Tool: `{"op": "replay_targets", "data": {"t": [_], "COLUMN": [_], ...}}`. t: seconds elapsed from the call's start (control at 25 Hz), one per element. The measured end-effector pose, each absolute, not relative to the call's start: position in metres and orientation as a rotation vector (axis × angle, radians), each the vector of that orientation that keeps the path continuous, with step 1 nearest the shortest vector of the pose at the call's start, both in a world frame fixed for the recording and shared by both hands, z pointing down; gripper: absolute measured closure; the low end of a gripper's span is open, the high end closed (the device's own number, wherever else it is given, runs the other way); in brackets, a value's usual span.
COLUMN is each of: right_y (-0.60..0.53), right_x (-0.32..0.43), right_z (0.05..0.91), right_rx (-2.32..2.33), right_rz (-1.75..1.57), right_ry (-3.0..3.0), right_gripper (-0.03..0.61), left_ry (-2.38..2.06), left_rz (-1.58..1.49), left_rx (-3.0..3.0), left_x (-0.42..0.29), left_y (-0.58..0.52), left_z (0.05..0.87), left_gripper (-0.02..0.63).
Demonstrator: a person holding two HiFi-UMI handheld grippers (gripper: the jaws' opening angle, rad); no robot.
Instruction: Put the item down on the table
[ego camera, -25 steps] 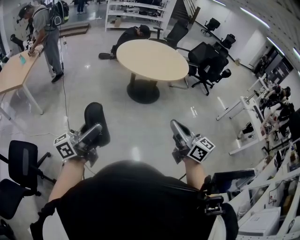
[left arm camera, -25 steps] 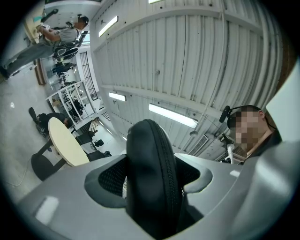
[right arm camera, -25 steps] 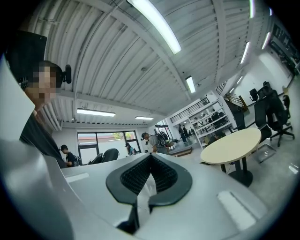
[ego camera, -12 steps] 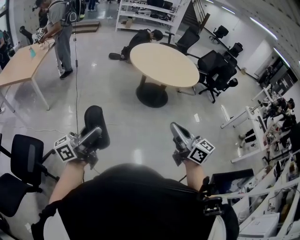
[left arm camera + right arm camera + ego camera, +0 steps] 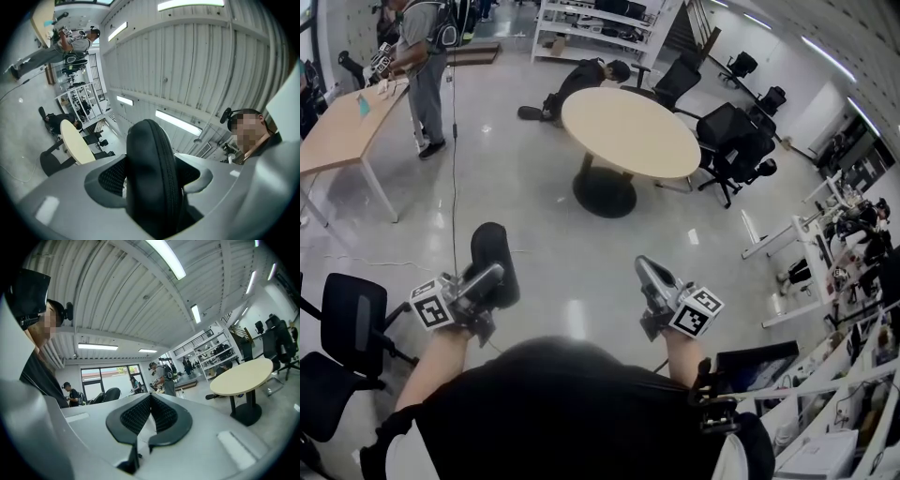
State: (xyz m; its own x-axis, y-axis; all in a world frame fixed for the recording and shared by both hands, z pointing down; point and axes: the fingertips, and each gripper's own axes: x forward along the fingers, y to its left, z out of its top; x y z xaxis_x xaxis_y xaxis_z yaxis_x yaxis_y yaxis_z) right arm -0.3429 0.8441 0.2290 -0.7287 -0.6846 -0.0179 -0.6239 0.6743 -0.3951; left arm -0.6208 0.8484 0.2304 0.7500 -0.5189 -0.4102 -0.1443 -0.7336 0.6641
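A black oval zippered case [image 5: 492, 255] stands upright between the jaws of my left gripper [image 5: 484, 280], which is shut on it above the floor. In the left gripper view the case [image 5: 152, 173] fills the gap, with both pads pressed on its sides. My right gripper [image 5: 645, 273] is held level with the left one, shut and with nothing in it; its pads [image 5: 140, 411] meet at the tip. The round beige table [image 5: 628, 129] stands ahead on a dark pedestal, well beyond both grippers, and shows again in the right gripper view [image 5: 241, 375].
Black office chairs [image 5: 727, 141] crowd the table's far right. A person [image 5: 586, 77] crouches on the floor behind it. A rectangular wooden table [image 5: 342, 127] with a standing person [image 5: 422, 56] is at the left. A black chair [image 5: 352, 323] is close at my left, and desks [image 5: 811, 253] line the right.
The round table has shifted a little right and nearer in the head view. Both grippers keep their pose, and the case stays held in the left one.
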Motion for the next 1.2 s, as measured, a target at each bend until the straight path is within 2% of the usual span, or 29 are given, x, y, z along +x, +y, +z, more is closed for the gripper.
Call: {"op": "replay_targets", "data": {"t": [0.28, 0.8, 1.2], "right_y": [0.812, 0.787, 0.782], "right_x": [-0.257, -0.012, 0.068], "right_z": [0.235, 0.238, 0.258], "right_rx": [-1.036, -1.15, -1.299], "right_rz": [-0.559, -0.516, -0.529], "right_ry": [2.663, 2.576, 2.513], "right_gripper": [0.565, 0.565, 0.565], "left_ry": [-0.509, -0.278, -0.126], "left_rz": [-0.752, -0.686, -0.582], "left_rx": [2.357, 2.402, 2.398], "left_x": [-0.536, -0.271, -0.174], "left_y": [0.821, 0.776, 0.737], "left_z": [0.223, 0.199, 0.2], "left_gripper": [0.304, 0.304, 0.304]}}
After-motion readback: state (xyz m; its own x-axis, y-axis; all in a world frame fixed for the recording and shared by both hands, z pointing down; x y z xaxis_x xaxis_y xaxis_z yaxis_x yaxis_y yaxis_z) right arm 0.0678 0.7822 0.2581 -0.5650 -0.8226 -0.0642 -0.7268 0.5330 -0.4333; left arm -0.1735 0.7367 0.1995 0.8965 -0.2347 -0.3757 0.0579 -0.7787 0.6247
